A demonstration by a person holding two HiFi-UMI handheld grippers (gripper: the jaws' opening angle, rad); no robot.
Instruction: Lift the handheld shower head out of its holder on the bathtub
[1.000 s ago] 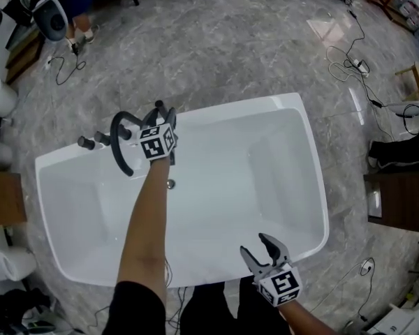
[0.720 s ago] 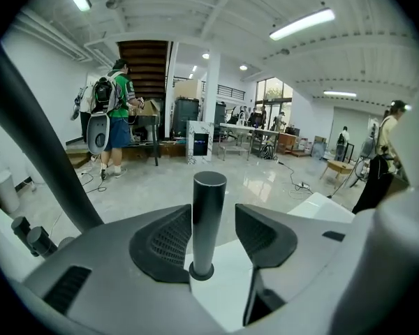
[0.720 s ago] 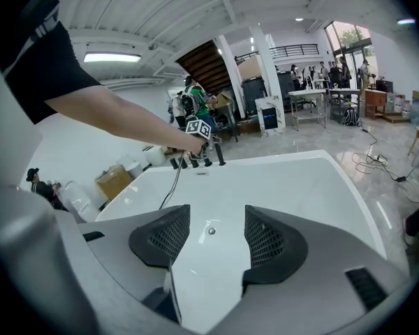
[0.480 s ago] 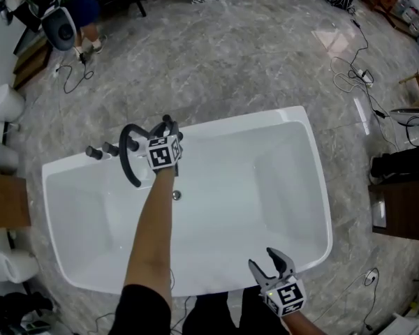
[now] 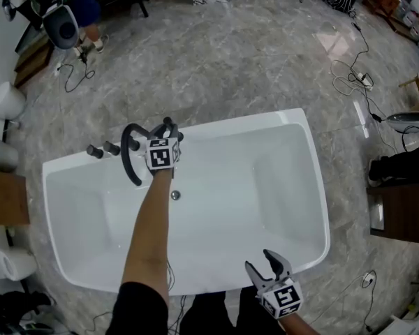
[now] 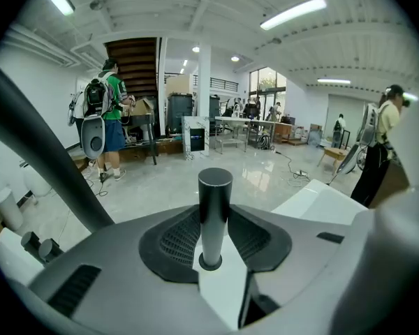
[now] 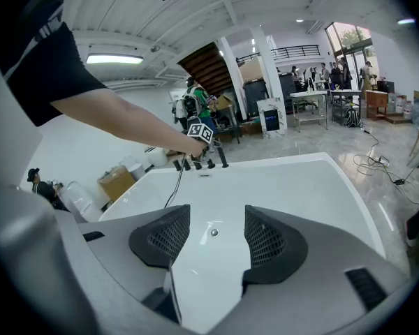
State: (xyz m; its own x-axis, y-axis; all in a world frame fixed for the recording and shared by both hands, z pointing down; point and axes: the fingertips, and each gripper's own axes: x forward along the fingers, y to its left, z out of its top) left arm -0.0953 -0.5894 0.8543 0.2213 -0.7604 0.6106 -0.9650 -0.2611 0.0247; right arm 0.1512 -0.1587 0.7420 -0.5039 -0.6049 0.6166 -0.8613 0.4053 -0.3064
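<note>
The handheld shower head [image 6: 214,204] is a dark upright cylinder standing in its holder on the far rim of the white bathtub [image 5: 216,123]. My left gripper [image 6: 213,239] has just been closing, and its pads now press on the handle from both sides. In the head view the left gripper [image 5: 168,127] sits at the fixture beside the black arched spout [image 5: 130,153]. My right gripper [image 5: 262,261] hovers open over the tub's near rim with nothing between its pads [image 7: 169,234].
Two dark knobs [image 5: 102,149] stand left of the spout. A drain [image 5: 174,195] lies in the tub floor. A hose [image 7: 174,179] hangs into the tub below the fixture. Cables [image 5: 349,65] trail on the marble floor. People with backpacks [image 6: 105,128] stand beyond.
The left gripper has stayed at the fixture and now holds the handle. The right gripper stays near the tub's front rim. The head view has shifted slightly.
</note>
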